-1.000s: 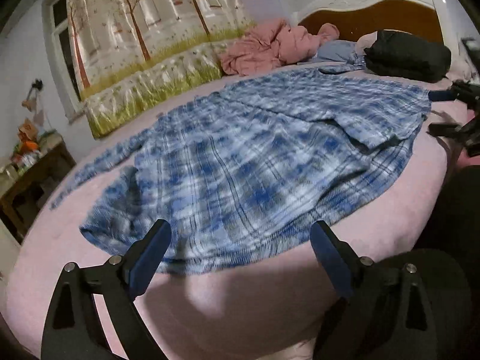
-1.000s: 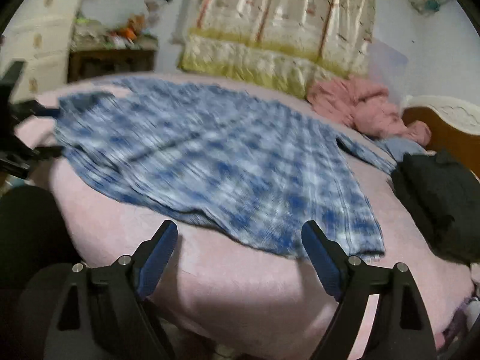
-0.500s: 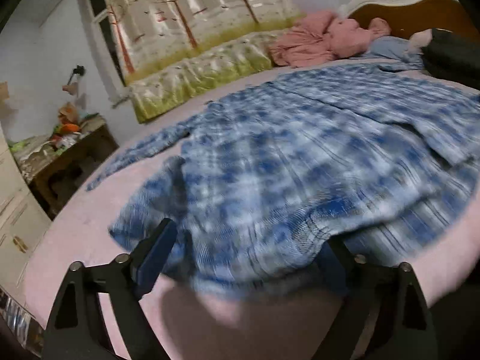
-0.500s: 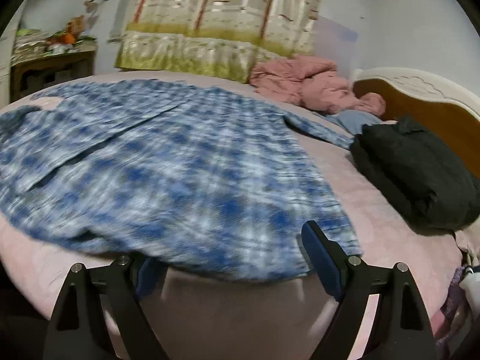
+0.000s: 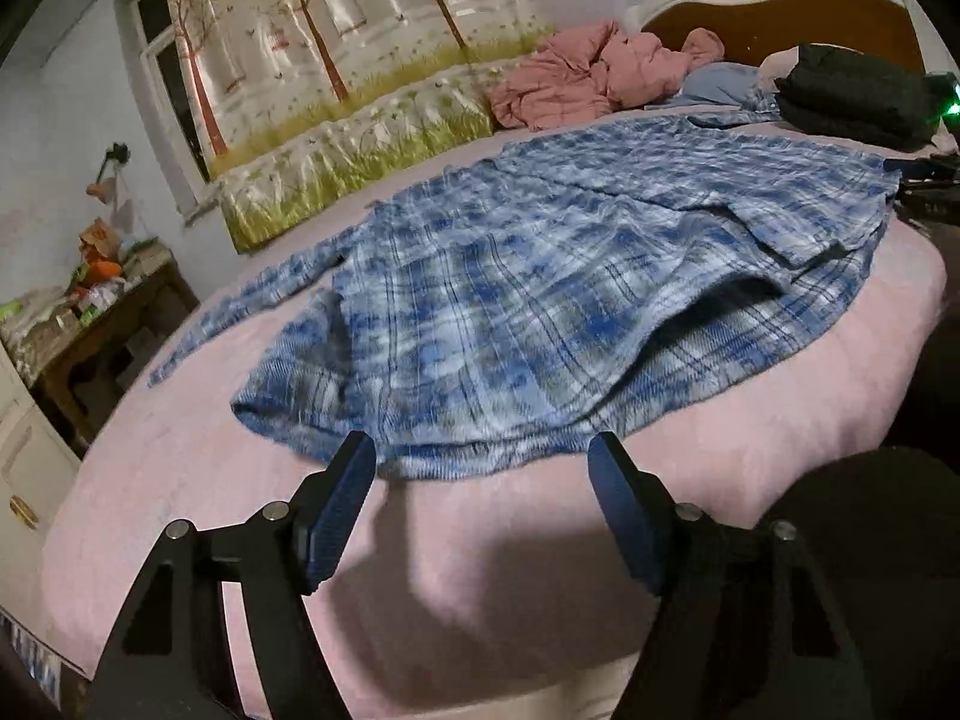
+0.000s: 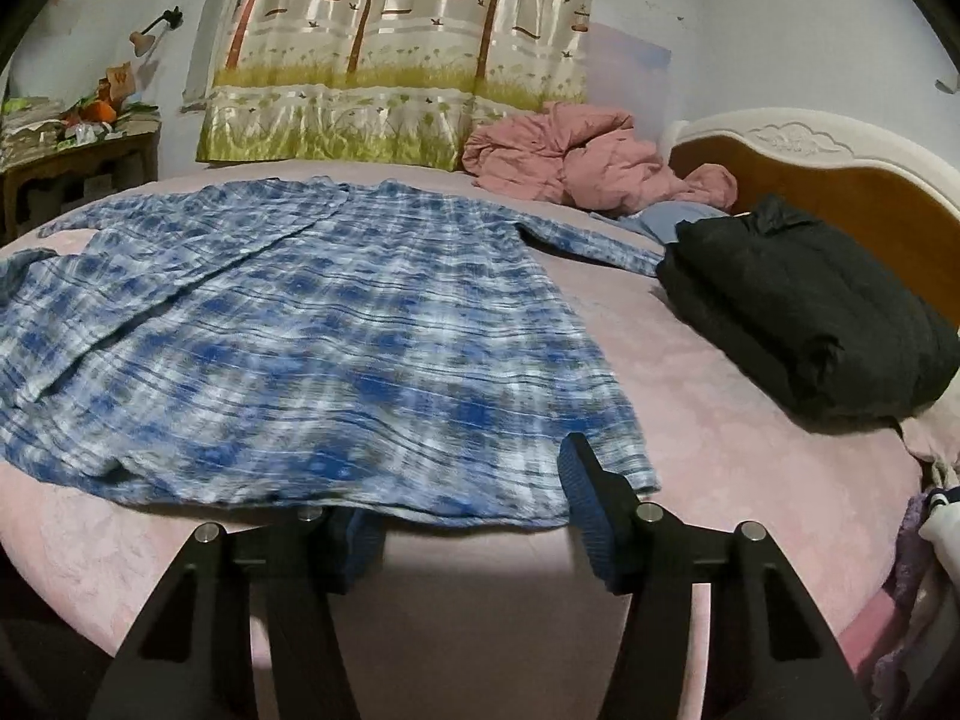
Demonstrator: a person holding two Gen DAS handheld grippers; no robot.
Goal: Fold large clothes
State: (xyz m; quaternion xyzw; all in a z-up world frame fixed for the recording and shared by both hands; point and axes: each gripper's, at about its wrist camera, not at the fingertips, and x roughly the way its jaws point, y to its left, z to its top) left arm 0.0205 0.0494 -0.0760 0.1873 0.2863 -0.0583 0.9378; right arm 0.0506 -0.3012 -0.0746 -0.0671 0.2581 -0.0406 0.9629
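Observation:
A large blue and white plaid shirt (image 5: 540, 276) lies spread on the pink bed (image 5: 180, 480), sleeves out to both sides. It also shows in the right wrist view (image 6: 312, 348). My left gripper (image 5: 483, 468) is open at the shirt's near hem, its blue pads just short of the cloth's edge. My right gripper (image 6: 474, 498) is open at the hem near the shirt's right corner; the hem lies over the left finger, and the right finger (image 6: 591, 492) rests at the edge.
A folded black garment (image 6: 804, 312) lies on the bed by the wooden headboard (image 6: 840, 192). A crumpled pink quilt (image 6: 570, 156) is at the far side. A tree-print curtain (image 6: 396, 48) hangs behind. A cluttered wooden desk (image 5: 90, 324) stands left of the bed.
Both grippers have moved forward and down to the shirt's near hem. The hem now lies over the right gripper's left finger. Both stay open.

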